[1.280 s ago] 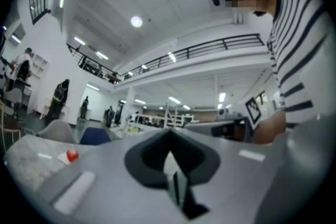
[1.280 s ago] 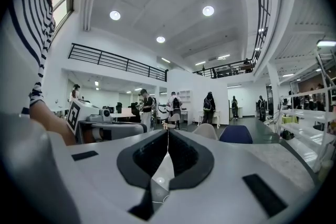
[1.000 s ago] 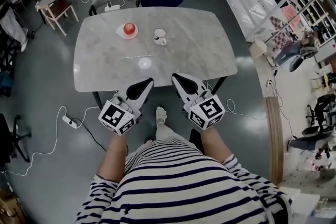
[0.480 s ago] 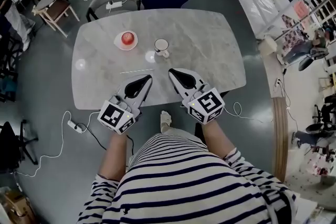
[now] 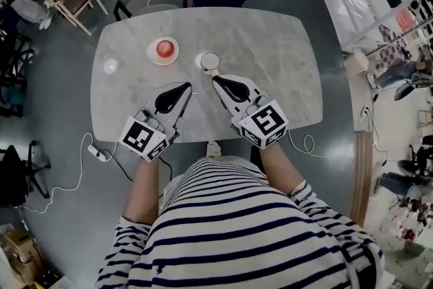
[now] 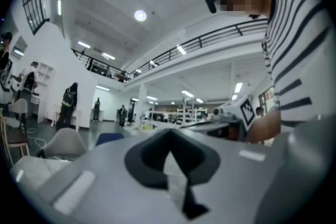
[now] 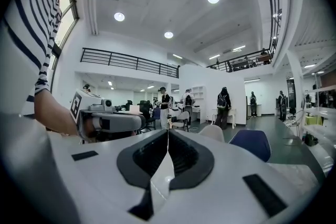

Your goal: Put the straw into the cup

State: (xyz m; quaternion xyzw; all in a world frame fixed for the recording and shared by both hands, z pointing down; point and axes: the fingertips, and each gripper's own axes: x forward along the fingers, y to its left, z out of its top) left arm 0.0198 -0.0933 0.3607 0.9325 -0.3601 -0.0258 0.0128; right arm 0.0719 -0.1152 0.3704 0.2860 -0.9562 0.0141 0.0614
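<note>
Tongs clenched on both sides: the left gripper [image 5: 184,86] and the right gripper [image 5: 216,79] each have tips pressed together with nothing between, low over the table [image 5: 270,57]. The cup [image 5: 210,62] stands just beyond the right tip, with a saucer [image 5: 163,49] to its left. The straw cannot be made out.

Left tongs [image 5: 187,85], right tongs [image 5: 216,78] advanced over table [image 5: 270,44], tips now near cup [image 5: 210,62]; straw seemingly covered by left.
</note>
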